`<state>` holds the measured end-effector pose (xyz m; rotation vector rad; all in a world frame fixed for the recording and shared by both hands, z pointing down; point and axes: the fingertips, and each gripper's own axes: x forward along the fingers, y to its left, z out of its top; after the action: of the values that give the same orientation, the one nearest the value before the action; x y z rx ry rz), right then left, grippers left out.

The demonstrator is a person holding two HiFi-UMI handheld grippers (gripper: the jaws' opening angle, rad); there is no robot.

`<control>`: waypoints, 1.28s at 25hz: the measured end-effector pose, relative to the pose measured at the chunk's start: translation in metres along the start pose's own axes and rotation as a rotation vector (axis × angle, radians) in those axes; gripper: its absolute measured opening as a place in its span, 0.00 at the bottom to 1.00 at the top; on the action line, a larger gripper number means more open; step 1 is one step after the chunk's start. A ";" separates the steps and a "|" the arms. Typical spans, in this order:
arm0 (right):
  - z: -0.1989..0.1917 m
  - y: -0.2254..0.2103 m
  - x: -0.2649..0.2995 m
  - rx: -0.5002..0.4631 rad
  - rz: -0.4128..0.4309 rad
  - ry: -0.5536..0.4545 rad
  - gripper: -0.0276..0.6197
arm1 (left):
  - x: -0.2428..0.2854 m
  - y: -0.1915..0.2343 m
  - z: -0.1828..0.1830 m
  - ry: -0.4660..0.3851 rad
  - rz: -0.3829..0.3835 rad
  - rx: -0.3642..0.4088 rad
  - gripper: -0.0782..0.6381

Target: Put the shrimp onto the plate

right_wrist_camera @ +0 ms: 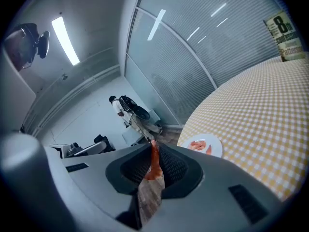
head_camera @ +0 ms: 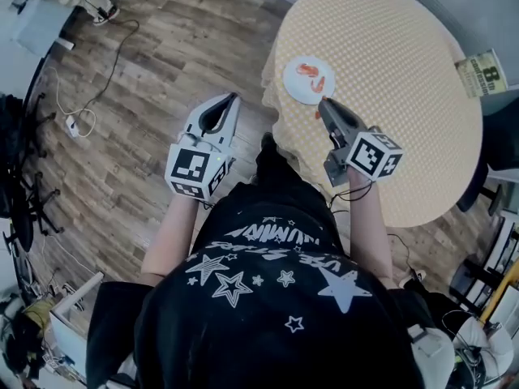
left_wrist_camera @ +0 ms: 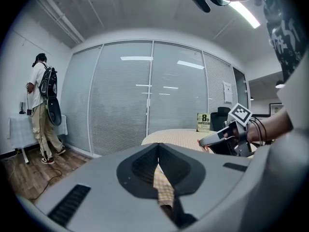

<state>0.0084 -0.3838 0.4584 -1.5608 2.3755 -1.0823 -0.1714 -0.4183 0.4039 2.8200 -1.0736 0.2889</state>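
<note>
One shrimp point(right_wrist_camera: 154, 162) is pinched in the closed right tongs point(head_camera: 323, 102) just short of the plate point(head_camera: 301, 94) at upper middle of the head view, so carrying is in hand and the next move likely calls for reaching over the plate and opening, while the left tongs point(head_camera: 233, 97) are closed and empty.

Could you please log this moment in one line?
right gripper: shut on shrimp, beside plate | left gripper: shut, empty | plate: other shrimp on it

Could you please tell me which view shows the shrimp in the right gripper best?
The right gripper view: the shrimp sits large between the closed jaws. The head view shows only a red speck, the left gripper view hardly that.
</note>
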 end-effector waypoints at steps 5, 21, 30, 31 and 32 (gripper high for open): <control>-0.004 -0.011 0.028 -0.030 -0.016 0.053 0.12 | 0.026 0.001 -0.001 0.039 -0.037 0.010 0.12; -0.037 -0.062 0.109 -0.397 -0.137 0.382 0.12 | 0.100 0.011 -0.020 0.155 -0.077 0.022 0.12; -0.051 -0.083 0.118 -0.379 -0.197 0.452 0.12 | 0.117 0.004 -0.030 0.175 -0.098 0.023 0.12; -0.051 -0.082 0.120 -0.376 -0.188 0.450 0.12 | 0.117 0.003 -0.032 0.179 -0.100 0.025 0.12; -0.052 -0.082 0.121 -0.377 -0.182 0.451 0.12 | 0.117 0.002 -0.033 0.183 -0.102 0.027 0.12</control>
<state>-0.0091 -0.4769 0.5814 -1.8444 2.9237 -1.1778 -0.0918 -0.4898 0.4616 2.7935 -0.8913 0.5431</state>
